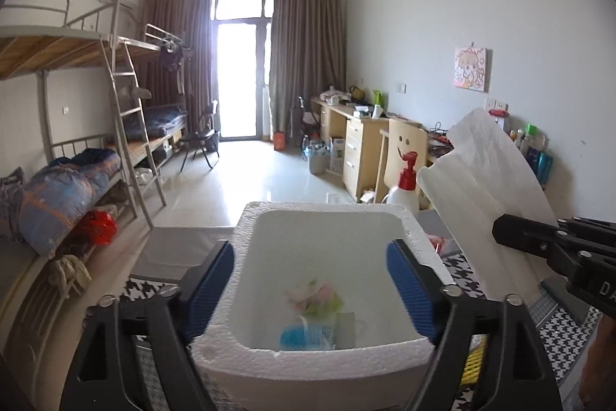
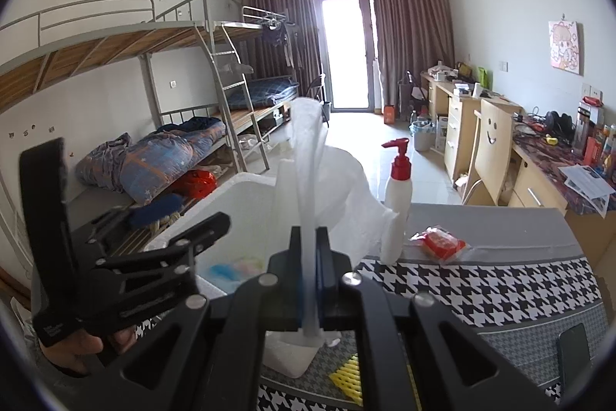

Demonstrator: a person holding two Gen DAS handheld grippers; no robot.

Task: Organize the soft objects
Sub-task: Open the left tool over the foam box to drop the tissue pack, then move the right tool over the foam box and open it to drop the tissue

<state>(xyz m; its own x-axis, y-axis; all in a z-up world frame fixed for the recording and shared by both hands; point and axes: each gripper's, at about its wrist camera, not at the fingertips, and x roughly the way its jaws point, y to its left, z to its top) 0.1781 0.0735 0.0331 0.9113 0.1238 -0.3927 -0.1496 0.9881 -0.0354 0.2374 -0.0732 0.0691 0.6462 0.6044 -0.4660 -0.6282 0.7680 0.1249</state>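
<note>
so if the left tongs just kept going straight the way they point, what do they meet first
Probably the white foam box. The open left tongs already straddle it, angled down into its hollow, so they would likely reach the colourful soft items on its floor, or its far wall. Depth is hard to judge.

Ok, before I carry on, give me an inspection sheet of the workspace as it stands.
Surface: table under a black-and-white houndstooth cloth.
Job's things: white foam box holds pink, green and blue soft items; white plastic bag held upright.
Clutter: red-capped pump bottle, red packet, yellow ridged item, dark phone.
Grippers: left gripper open, straddling the box; right gripper shut on the bag.
Cables: tangle on the desk.
Surroundings: bunk beds, curtained glass door.
</note>
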